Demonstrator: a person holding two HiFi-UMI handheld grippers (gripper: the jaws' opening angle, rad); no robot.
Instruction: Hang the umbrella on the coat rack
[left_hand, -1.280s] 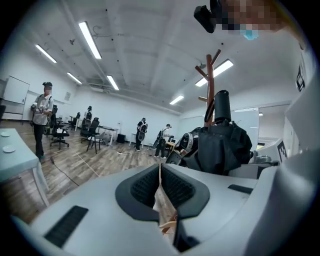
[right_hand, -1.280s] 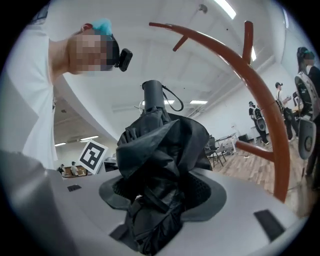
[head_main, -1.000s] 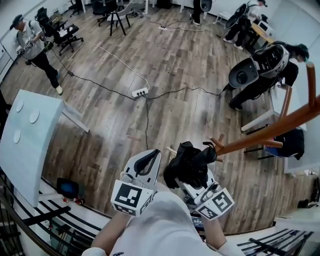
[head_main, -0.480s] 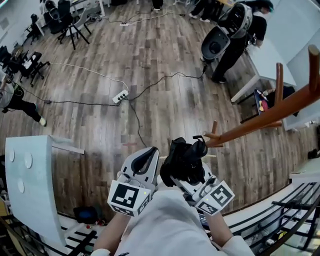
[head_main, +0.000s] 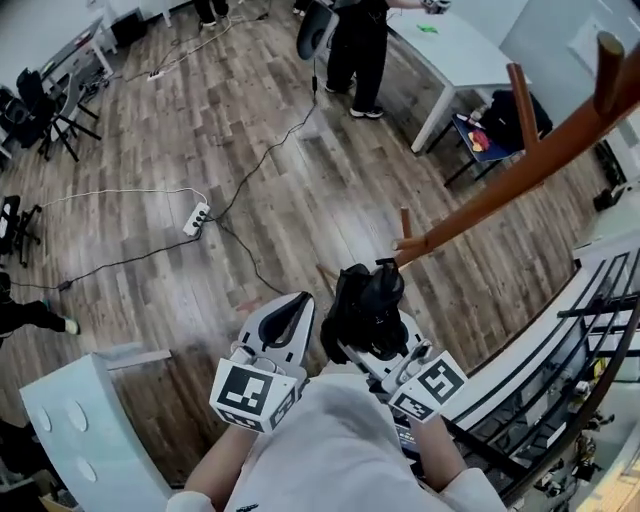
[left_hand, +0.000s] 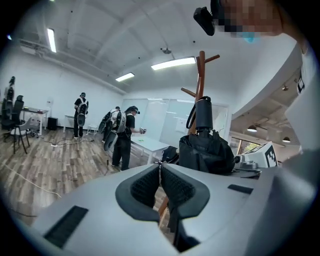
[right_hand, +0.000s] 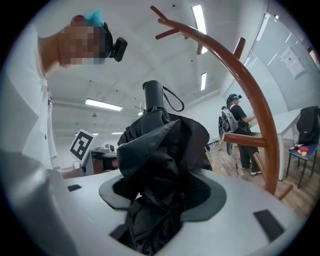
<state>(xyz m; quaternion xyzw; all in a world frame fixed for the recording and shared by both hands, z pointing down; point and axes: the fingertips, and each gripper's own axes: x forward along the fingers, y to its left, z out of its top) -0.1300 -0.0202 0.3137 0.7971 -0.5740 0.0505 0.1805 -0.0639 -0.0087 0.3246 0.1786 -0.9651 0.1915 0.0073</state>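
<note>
Holding the bundled black umbrella (head_main: 365, 300) upright in the right gripper (head_main: 372, 335), jaws clamped on its fabric, just beside the coat rack (head_main: 500, 195), left gripper (head_main: 287, 325) pinched together and empty; approach step, probably calling next for lifting the strap loop (right_hand: 173, 101) over a peg (head_main: 405, 222).

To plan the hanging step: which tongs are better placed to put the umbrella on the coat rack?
Right. The right tongs grip the umbrella beside the coat rack; the left tongs are shut and empty.

Wood-plank floor (head_main: 270, 130) w/ power strip (head_main: 197, 217), white table (head_main: 455, 50), ceiling strip lights (left_hand: 172, 63), black railing (head_main: 575, 345) rt.
</note>
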